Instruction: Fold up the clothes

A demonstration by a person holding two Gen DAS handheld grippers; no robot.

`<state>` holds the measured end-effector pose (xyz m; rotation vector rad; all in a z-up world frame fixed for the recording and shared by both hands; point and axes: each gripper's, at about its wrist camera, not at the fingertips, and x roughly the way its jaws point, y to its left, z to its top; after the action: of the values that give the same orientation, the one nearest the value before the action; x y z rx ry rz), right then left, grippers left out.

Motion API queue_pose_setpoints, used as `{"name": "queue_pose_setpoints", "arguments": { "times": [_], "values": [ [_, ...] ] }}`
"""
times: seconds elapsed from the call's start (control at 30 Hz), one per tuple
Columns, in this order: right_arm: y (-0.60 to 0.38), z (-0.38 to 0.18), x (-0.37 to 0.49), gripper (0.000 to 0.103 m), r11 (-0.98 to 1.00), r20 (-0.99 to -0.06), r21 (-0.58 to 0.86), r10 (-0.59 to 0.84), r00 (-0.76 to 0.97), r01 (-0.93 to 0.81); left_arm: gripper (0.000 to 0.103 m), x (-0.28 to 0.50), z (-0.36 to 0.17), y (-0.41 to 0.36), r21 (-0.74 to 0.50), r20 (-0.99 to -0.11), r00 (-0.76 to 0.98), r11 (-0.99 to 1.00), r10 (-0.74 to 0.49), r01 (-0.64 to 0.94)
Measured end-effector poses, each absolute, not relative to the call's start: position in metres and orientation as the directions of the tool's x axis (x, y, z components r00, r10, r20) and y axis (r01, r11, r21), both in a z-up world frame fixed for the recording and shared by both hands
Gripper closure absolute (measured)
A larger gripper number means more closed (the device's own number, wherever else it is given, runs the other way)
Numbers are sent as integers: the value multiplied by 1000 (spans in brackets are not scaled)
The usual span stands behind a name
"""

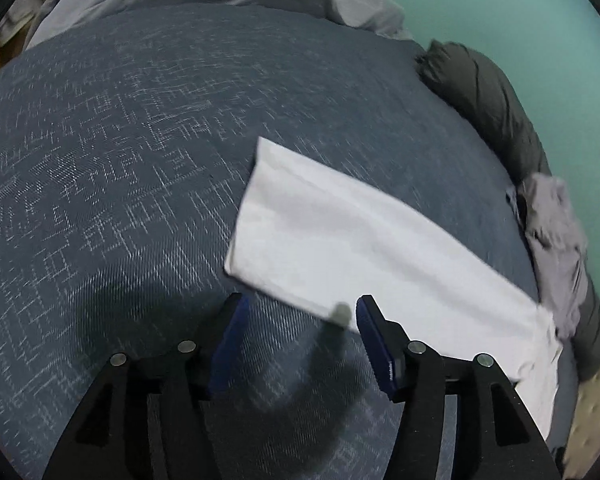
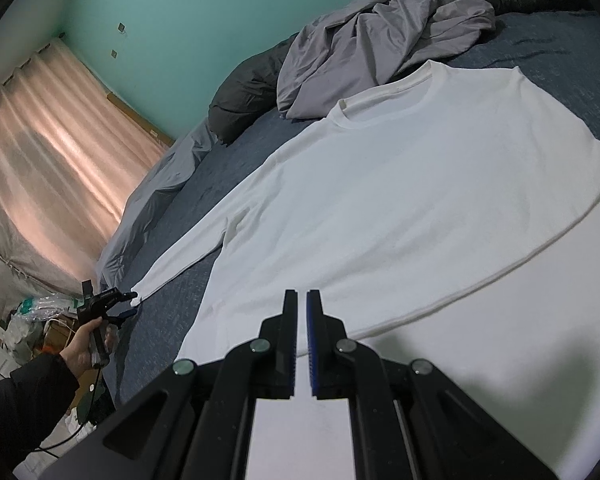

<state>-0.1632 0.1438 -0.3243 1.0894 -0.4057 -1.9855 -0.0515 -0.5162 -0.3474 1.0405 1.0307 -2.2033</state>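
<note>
- On the left, the left gripper (image 1: 300, 312) is hanging over the bed with its jaws standing apart and nothing between them — the cuff of the long sleeve (image 1: 340, 236) is lying just in front of its tips.
- In the right wrist view, a hand (image 2: 86, 344) in a dark sleeve is holding that gripper right at the sleeve's end, probably so the sleeve lies out straight before it gets folded in.
- In the middle, the white shirt (image 2: 400, 184) is lying flat on the bed, neck hole pointing toward the pillows, its one visible sleeve stretching out to the left.
- On the right, the right gripper (image 2: 302, 300) is hovering low over the bottom part of the shirt with its jaws pressed together — no cloth can be seen between them.
- The folding looks like it is only starting, since the shirt is spread wide open.
- The bed is wearing a dark blue cover (image 1: 120, 160) with thin pale lines.
- A crumpled grey cloth (image 2: 372, 36) and a dark pillow (image 2: 244, 96) are sitting at the head of the bed, near the shirt's neck.
- The wall (image 2: 172, 12) is green, and a pink curtain (image 2: 48, 152) is glowing with light far to the left.
</note>
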Motion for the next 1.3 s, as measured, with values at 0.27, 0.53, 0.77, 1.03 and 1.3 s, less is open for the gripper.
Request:
{"name": "queue_pose_setpoints", "arguments": {
  "times": [0.27, 0.53, 0.77, 1.03, 1.3],
  "values": [
    [146, -329, -166, 99, -624, -559, 606, -775, -294, 493, 42, -75, -350, -522, -414, -797, -586, -575, -145, 706],
    [153, -327, -168, 99, -625, -553, 608, -776, -303, 490, 92, -77, -331, -520, -391, -771, -614, -637, -168, 665],
    [158, -332, -171, 99, -632, -561, 611, -770, -303, 477, 94, -104, -273, -494, -404, -707, -694, -726, -138, 556],
    [179, -333, -180, 98, -643, -555, 630, -765, -327, 436, 94, -141, -200, -429, -427, -630, -775, -815, -44, 393],
    [209, -326, -188, 99, -657, -544, 636, -754, -368, 404, 94, -189, -163, -325, -421, -602, -792, -882, 97, 212]
  ]
}}
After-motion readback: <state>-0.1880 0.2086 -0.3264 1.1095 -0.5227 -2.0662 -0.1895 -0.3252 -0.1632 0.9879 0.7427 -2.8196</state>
